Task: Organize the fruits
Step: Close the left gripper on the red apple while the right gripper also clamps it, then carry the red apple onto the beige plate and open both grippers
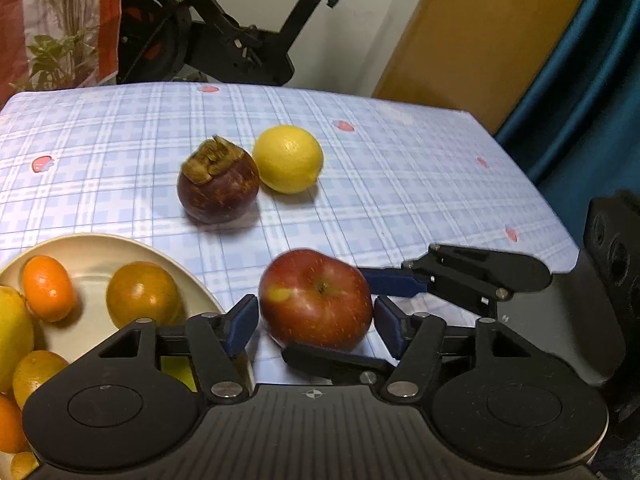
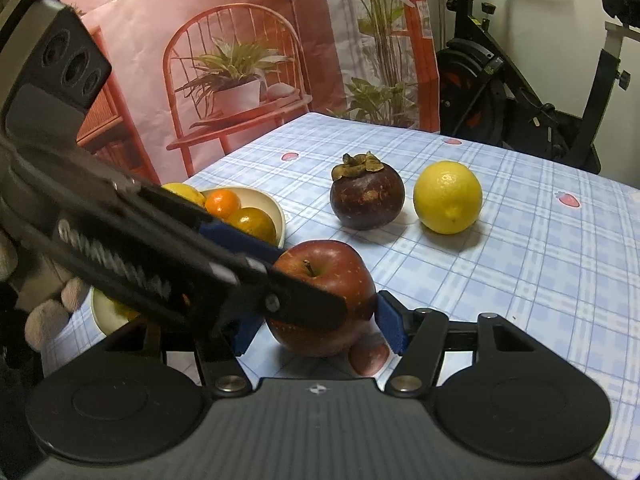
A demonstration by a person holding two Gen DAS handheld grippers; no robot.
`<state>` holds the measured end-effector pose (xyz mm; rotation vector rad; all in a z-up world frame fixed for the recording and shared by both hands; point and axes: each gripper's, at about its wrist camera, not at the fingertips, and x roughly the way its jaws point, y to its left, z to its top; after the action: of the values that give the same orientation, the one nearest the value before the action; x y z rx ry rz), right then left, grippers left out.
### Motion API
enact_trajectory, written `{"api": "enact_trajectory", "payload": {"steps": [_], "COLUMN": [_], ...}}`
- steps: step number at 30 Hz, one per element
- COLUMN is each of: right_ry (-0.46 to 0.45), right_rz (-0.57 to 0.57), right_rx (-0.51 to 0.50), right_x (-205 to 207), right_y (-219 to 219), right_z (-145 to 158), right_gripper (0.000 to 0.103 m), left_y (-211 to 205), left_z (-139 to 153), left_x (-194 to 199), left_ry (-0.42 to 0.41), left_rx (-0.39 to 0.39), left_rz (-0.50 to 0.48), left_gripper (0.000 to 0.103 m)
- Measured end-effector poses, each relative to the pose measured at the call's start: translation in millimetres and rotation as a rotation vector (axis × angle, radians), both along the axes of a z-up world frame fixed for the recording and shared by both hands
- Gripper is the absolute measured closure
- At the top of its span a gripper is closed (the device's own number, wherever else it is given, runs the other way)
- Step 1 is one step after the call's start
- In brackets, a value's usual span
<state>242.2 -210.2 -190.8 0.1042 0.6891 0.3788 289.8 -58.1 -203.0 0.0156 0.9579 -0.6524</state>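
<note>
A red apple sits on the checked tablecloth between both grippers. My left gripper is open around it, its blue pads a little off each side. My right gripper comes in from the right, and its fingers touch the apple's right side and underside. The left gripper's arm crosses the right wrist view and hides part of the apple. A cream bowl at the left holds several citrus fruits. A dark mangosteen and a yellow lemon lie behind.
The table's right edge drops off near the blue curtain. An exercise bike stands behind the table. A printed backdrop hangs at the left.
</note>
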Motion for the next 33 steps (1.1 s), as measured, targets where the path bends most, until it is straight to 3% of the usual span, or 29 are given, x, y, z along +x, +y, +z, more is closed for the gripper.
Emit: {"api": "enact_trajectory", "payload": {"steps": [6, 11, 16, 22, 33], "right_ry": [0.008, -0.027, -0.072, -0.108, -0.045], "right_rz": [-0.022, -0.028, 0.002, 0.076, 0.176], "right_rx": [-0.01, -0.041, -0.053, -0.055, -0.09], "right_x": [-4.2, -9.1, 0.8, 29.4, 63.9], "right_y": [-1.2, -0.6, 16.5, 59.1, 117.2], "right_z": [3.1, 26.2, 53.4, 69.6, 41.1], "right_gripper": [0.041, 0.041, 0.041, 0.041, 0.041], "left_y": [1.4, 7.0, 38.4, 84.2, 119.0], "left_z": [4.2, 25.2, 48.1, 67.8, 43.2], "left_x": [-8.3, -16.3, -13.7, -9.0, 0.3], "left_ry": [-0.015, -0.071, -0.094, -0.121, -0.055], "left_rx": [-0.035, -0.093, -0.15, -0.133, -0.112], "left_rz": [0.01, 0.027, 0.08, 0.156, 0.233], "left_gripper": [0.038, 0.038, 0.038, 0.038, 0.038]}}
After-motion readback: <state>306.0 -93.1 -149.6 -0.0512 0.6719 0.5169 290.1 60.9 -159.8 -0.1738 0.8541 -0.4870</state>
